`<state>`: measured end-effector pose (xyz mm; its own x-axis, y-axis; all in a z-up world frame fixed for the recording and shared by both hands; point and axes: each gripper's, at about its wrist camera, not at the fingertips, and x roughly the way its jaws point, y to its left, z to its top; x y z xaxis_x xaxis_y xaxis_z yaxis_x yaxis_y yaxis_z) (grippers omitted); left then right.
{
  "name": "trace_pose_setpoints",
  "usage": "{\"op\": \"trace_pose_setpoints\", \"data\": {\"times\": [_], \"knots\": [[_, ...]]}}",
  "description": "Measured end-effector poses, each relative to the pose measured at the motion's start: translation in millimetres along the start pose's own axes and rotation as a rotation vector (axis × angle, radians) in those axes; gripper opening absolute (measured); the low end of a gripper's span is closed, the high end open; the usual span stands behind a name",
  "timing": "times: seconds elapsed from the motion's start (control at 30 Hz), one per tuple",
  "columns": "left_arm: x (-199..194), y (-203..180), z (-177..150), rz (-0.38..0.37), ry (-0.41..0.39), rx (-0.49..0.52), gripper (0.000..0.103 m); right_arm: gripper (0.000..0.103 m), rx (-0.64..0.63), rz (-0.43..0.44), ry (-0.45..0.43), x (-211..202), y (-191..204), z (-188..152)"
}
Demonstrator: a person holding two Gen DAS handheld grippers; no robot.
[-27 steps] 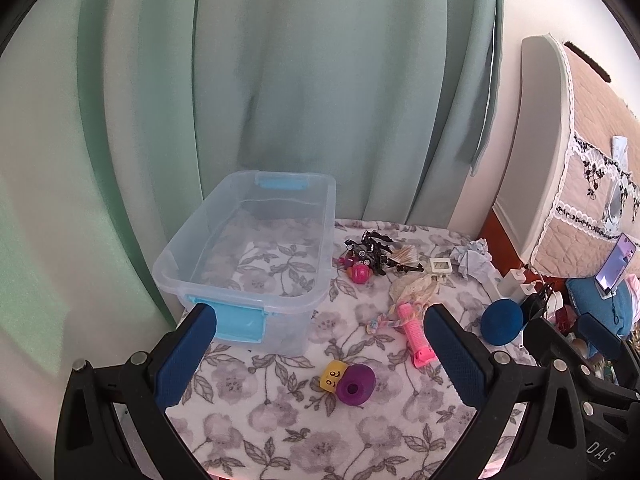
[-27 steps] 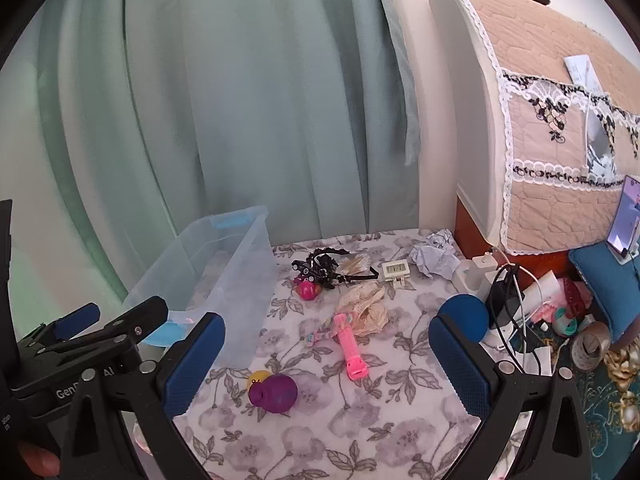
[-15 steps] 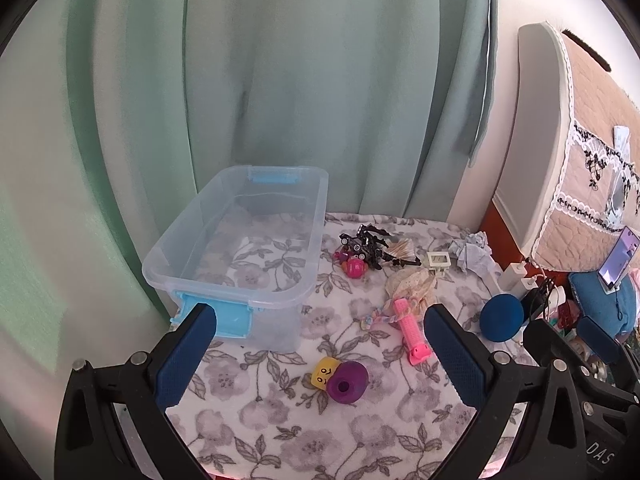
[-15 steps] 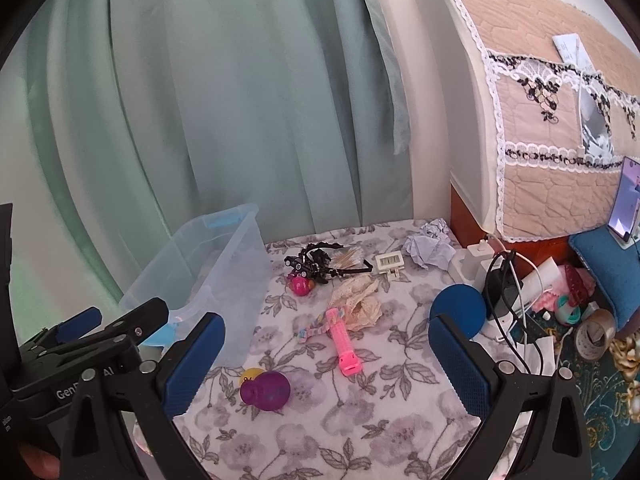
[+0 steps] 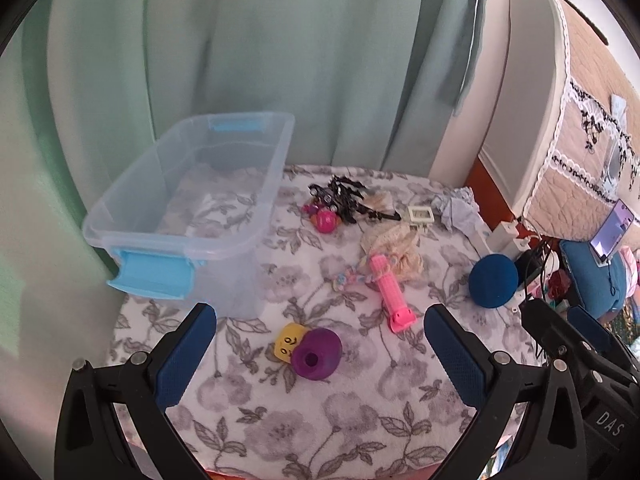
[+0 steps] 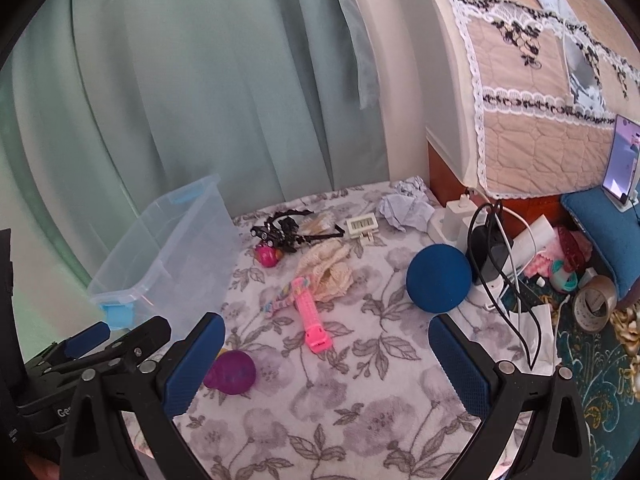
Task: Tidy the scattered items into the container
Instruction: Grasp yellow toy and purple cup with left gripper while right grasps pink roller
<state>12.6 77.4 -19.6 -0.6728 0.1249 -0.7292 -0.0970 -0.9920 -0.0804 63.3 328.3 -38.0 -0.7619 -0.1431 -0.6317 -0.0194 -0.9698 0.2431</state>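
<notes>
A clear plastic container (image 5: 192,204) with blue latches stands at the left of a floral-covered table; it also shows in the right wrist view (image 6: 168,256). Scattered items lie to its right: a purple toy (image 5: 316,354) against a yellow cube (image 5: 288,342), a pink toy (image 5: 390,294), a cream knit piece (image 5: 394,248), a black tangle (image 5: 344,198), a small pink ball (image 5: 326,222), a blue ball (image 5: 493,280). My left gripper (image 5: 320,360) is open above the purple toy. My right gripper (image 6: 326,364) is open and empty, with the pink toy (image 6: 310,316) ahead.
Green curtains hang behind the table. At the right edge lie a crumpled paper (image 6: 406,210), a white display device (image 6: 362,224), chargers and cables (image 6: 492,248), a tape roll (image 6: 594,304) and a covered appliance (image 6: 520,80).
Both grippers have moved forward and tilted down over the table, so the items look larger and lower. Nothing on the table has moved. Both grippers stay open.
</notes>
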Motion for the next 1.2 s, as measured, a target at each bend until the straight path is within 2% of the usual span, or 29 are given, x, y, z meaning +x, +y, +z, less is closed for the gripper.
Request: {"op": "trace_pose_setpoints", "data": {"times": [0.17, 0.4, 0.53, 0.7, 0.87, 0.93, 1.1, 1.17, 1.2], "knots": [[29.5, 6.6, -8.6, 0.019, 0.065, -0.004, 0.103, 0.103, 0.014, -0.004, 0.057, 22.8, -6.7, -6.1], [69.9, 15.8, -26.4, 0.009, 0.160, -0.023, 0.103, 0.103, -0.016, 0.025, 0.128, 55.9, -2.8, -15.9], [86.1, 16.3, -32.7, -0.006, 0.185, -0.023, 0.103, 0.102, -0.042, 0.038, 0.165, 76.4, 2.3, -17.6], [105.4, 16.2, -37.9, -0.001, 0.230, -0.015, 0.102, 0.091, -0.069, 0.050, 0.216, 104.4, 6.2, -20.2], [121.4, 16.6, -41.4, 0.008, 0.257, -0.006, 0.092, 0.078, -0.088, 0.069, 0.276, 133.5, 14.3, -23.8], [127.3, 16.4, -42.7, 0.003, 0.270, -0.004, 0.090, 0.076, -0.091, 0.075, 0.287, 143.8, 17.8, -24.0], [140.0, 14.2, -46.9, -0.010, 0.305, 0.001, 0.087, 0.062, -0.106, 0.089, 0.324, 171.4, 25.8, -22.7], [144.9, 13.8, -48.1, -0.014, 0.317, 0.002, 0.076, 0.057, -0.115, 0.098, 0.333, 181.7, 28.1, -22.5], [147.7, 13.8, -48.3, -0.011, 0.323, 0.002, 0.075, 0.052, -0.119, 0.099, 0.337, 186.2, 29.0, -22.2]]}}
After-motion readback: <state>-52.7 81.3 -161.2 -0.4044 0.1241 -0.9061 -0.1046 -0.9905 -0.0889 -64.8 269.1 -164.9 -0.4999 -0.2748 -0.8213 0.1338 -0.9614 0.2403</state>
